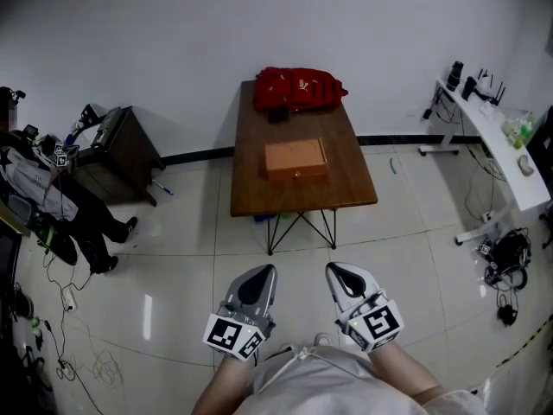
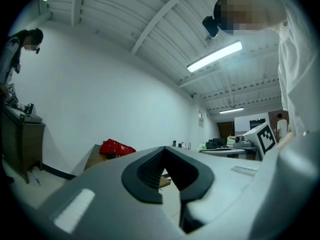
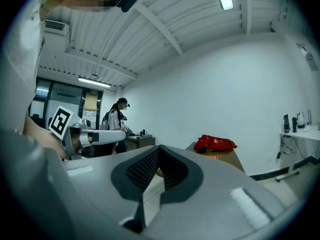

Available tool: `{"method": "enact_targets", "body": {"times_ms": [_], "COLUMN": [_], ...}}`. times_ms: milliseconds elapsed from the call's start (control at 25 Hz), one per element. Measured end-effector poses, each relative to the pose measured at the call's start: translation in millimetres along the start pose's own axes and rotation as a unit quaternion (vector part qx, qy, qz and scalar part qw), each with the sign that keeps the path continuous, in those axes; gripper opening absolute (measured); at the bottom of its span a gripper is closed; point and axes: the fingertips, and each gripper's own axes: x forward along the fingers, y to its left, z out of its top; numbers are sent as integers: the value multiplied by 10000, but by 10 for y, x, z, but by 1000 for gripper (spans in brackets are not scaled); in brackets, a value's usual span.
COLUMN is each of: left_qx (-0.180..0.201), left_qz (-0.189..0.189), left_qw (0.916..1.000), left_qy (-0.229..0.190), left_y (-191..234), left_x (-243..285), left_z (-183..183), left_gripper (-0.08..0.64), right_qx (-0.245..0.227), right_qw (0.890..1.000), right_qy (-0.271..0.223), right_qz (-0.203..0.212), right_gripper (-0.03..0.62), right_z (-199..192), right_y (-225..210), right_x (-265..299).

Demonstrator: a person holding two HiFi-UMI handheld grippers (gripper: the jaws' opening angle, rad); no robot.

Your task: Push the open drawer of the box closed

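Note:
An orange-brown box (image 1: 295,157) lies in the middle of a brown table (image 1: 354,188), well ahead of me. Its front face with a small knob (image 1: 298,176) is turned toward me; how far the drawer stands out is too small to tell. Both grippers hang low over the tiled floor, well short of the table and apart from the box. My left gripper (image 1: 263,270) (image 2: 164,149) is shut on nothing. My right gripper (image 1: 335,269) (image 3: 159,147) is likewise shut and holds nothing. Each gripper view shows a sliver of the box through the gap behind the tips.
A red bag (image 1: 298,87) (image 2: 116,148) (image 3: 215,143) lies at the table's far end behind the box. A dark cabinet (image 1: 121,150) and a person (image 1: 43,188) are at the left. A white desk (image 1: 497,137) stands at the right, with cables (image 1: 505,258) on the floor beside it.

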Motion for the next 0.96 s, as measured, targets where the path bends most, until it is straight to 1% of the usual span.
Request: {"method": "enact_targets", "body": {"times_ms": [240,440,640,960], "left_qx": [41,-89,-91,-140], "left_qz": [40,95,174,170], "left_qw": [10000,9998,9997,9997], "left_qy": [61,121,122,122], "left_y": [-3,13,57,49], "left_x": [104,168,149,239], "left_z": [-7,-52,-95,-141], "left_gripper": [6,6,6,6], "right_qx": [-19,17,45,84], "right_qw": [10000,10000,9999,9998], "right_qy": [-15,43,107,177], "right_qz": [43,35,22,-63], "right_gripper": [3,3,3,3], "right_z": [25,5,-62,-116], "right_y": [-63,-143,-139,-252], "right_x": [41,76,77,72]}}
